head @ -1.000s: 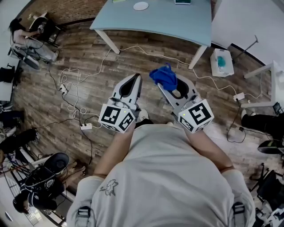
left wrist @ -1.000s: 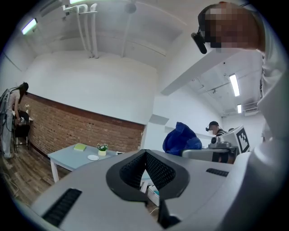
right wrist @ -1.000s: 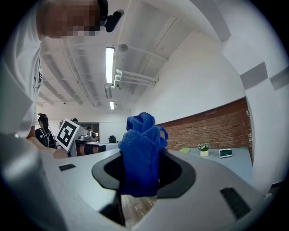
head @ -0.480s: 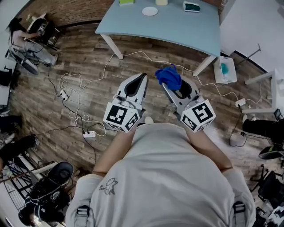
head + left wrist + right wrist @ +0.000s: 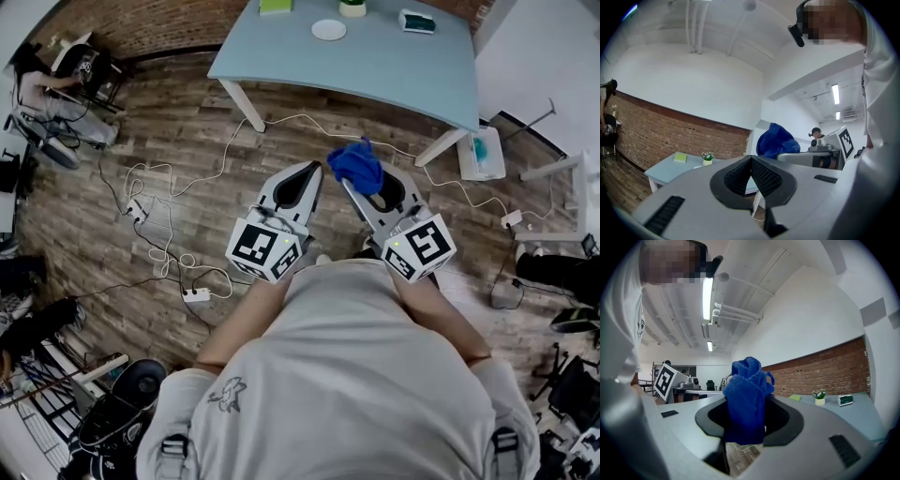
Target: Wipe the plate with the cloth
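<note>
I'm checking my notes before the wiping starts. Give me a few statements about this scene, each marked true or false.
1. The right tongs grip a blue cloth. True.
2. Cables run across the wooden floor. True.
3. The left tongs hold the plate. False: they are shut and empty.
4. The plate lies on the floor. False: it sits on the table.
</note>
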The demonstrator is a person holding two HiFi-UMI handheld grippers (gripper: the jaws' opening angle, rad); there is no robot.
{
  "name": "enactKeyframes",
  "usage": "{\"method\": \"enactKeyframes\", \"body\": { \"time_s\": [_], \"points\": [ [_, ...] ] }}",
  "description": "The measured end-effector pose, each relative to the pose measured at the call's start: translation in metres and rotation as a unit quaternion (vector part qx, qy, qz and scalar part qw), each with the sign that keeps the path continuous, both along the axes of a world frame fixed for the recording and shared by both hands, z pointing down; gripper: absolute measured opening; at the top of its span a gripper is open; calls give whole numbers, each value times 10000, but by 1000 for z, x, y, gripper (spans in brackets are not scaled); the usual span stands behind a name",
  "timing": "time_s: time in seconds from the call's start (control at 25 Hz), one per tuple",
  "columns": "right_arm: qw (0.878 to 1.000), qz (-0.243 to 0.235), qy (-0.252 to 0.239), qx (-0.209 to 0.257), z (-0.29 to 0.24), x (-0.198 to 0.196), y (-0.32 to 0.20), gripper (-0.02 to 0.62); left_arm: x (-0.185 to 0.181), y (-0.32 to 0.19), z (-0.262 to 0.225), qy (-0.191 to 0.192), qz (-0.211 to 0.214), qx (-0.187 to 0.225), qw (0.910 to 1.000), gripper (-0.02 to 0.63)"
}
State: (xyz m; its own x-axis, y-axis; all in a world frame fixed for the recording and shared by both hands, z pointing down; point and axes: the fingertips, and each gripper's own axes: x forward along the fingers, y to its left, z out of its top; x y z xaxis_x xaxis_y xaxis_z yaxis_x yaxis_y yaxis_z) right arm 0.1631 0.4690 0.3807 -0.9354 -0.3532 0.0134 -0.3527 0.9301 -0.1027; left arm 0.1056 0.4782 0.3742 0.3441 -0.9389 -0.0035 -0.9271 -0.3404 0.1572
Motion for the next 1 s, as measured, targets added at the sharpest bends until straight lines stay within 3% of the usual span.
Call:
{"method": "enactKeyframes", "body": {
  "time_s": [0.48,1.0],
  "points": [
    [9995,-71,-193,-247,11,-32,-89,153,-41,-77,25,50,-240,-319,9992,8],
    [9983,-250,-136,-499,26,-31,-250,153,-47,-239,35,47,-499,-532,9973,8]
  ]
}}
